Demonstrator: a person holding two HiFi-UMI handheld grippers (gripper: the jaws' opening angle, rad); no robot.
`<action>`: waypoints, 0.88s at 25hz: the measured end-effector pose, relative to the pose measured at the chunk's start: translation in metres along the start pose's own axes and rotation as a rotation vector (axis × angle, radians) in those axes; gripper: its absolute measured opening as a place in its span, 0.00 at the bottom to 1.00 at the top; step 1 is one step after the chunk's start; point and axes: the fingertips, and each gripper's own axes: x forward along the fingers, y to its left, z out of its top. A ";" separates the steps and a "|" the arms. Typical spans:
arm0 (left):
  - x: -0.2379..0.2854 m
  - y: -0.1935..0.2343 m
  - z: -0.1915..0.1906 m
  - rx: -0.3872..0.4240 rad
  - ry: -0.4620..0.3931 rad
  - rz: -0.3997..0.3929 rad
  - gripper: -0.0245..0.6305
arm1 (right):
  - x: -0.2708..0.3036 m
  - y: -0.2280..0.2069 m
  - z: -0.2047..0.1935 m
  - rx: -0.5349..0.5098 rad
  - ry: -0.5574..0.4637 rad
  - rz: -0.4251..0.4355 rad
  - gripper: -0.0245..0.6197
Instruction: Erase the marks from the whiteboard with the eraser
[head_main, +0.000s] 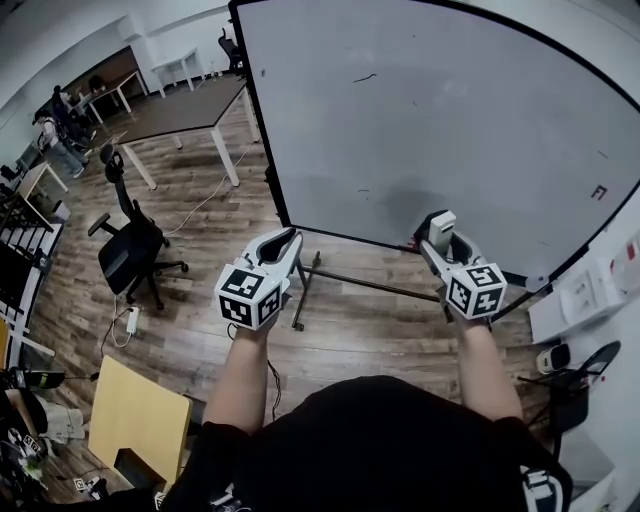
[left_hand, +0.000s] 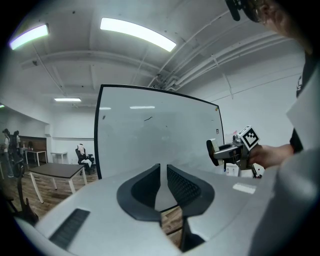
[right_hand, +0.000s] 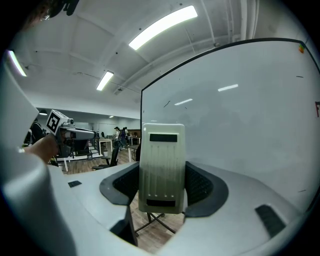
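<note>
The whiteboard (head_main: 440, 110) stands on a wheeled frame ahead of me, with a short black mark (head_main: 365, 77) near its top and a small mark (head_main: 598, 192) at its right. My right gripper (head_main: 438, 232) is shut on the pale eraser (right_hand: 161, 167), held upright close to the board's lower edge. My left gripper (head_main: 285, 243) is shut with nothing in it, hanging left of the board's lower left corner. In the left gripper view the mark (left_hand: 148, 119) shows high on the board (left_hand: 160, 135), and the right gripper (left_hand: 214, 151) holds the eraser (left_hand: 213, 151).
A black office chair (head_main: 130, 245) and a dark table (head_main: 185, 112) stand to the left on the wood floor. A light wooden desk (head_main: 140, 420) is at lower left. White boxes (head_main: 590, 295) and a folding chair (head_main: 580, 375) sit at right. People are in the far left background.
</note>
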 end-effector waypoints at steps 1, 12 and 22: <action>0.002 0.000 0.000 0.001 0.001 0.003 0.12 | 0.002 -0.002 0.001 0.000 -0.001 0.003 0.43; 0.034 0.005 0.002 0.000 0.000 0.041 0.12 | 0.024 -0.035 0.003 -0.013 -0.002 0.031 0.43; 0.073 0.007 0.005 0.004 -0.007 0.066 0.12 | 0.047 -0.070 0.006 -0.037 -0.003 0.052 0.43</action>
